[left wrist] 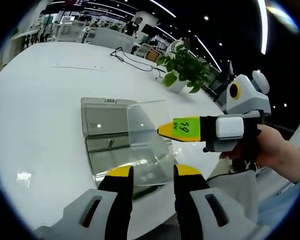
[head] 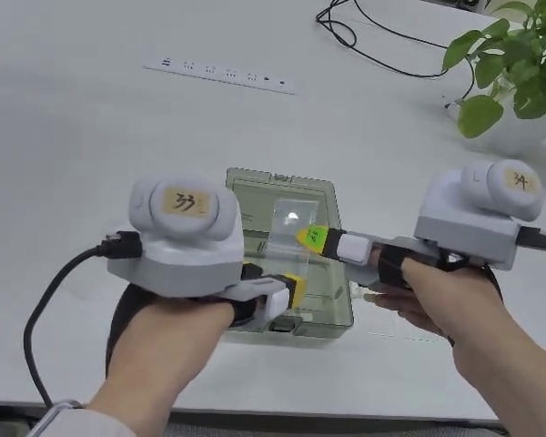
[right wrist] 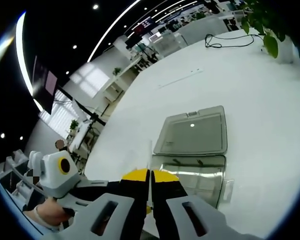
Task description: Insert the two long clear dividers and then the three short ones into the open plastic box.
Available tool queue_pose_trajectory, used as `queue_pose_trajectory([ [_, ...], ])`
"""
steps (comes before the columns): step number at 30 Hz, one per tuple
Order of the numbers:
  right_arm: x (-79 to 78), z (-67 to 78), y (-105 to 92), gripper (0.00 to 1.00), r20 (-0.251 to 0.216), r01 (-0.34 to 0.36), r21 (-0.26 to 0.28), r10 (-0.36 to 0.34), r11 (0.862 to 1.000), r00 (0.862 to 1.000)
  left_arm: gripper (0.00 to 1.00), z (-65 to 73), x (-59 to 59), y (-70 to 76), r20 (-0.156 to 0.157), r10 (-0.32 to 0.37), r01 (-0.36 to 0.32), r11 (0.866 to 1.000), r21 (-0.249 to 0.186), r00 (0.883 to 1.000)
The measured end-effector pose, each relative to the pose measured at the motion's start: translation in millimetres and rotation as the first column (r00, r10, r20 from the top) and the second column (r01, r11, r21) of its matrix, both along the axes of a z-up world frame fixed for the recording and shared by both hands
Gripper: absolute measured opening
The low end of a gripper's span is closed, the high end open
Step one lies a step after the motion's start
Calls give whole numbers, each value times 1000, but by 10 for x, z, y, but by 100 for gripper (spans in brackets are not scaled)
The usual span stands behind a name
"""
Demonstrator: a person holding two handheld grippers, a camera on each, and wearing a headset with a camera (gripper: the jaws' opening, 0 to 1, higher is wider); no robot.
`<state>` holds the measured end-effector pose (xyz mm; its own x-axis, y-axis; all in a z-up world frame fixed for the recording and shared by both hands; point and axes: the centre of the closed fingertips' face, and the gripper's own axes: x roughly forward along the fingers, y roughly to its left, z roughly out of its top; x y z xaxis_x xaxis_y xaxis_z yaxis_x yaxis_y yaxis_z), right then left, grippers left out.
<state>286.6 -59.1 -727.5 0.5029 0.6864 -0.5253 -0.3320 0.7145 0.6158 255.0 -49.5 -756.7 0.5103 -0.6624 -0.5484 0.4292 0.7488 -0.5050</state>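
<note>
Box (head: 332, 309) lies open on the table (head: 91, 137) in our head view. Left gripper view: our left gripper (left wrist: 153, 174) holds its jaws apart; the right gripper (left wrist: 163, 131) pinches a clear divider (left wrist: 145, 120) above the box. Right gripper view: jaws pressed together on the divider's edge.

We are looking at a broad white surface (head: 91, 127) carrying a clear grey-green plastic box (head: 330, 317) lying open, a long white power strip (head: 220, 75), looping black cables (head: 338, 32) and a leafy green potted plant (head: 480, 114).
</note>
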Motion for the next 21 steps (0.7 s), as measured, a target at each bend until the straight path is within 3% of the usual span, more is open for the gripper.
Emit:
queue_pose_trajectory([
  [3,-34,5,7,2,-11,-8,-10,8,1000,1000,30,-11,-13,-13,-13,1,-1,1000,-20,1000],
  [11,-58,18,-7,1,-29,-8,-17,8,1000,1000,31,-7,-16,-47,5,-12,12,999,-42,1000],
  [15,-62,12,-28,1,-38,-3,-19,2,1000,999,33,7,-9,-60,43,-27,28,999,-21,999],
  [18,-66,34,-51,1,-59,8,0,-8,1000,998,45,10,22,-37,83,-44,44,999,10,996],
  [20,-53,45,-76,1,-62,11,-10,-12,1000,998,49,16,32,-14,93,-52,50,999,16,994],
  [21,-41,47,-94,1,-66,10,-17,-11,1000,998,51,32,40,-11,117,-79,78,997,18,990],
])
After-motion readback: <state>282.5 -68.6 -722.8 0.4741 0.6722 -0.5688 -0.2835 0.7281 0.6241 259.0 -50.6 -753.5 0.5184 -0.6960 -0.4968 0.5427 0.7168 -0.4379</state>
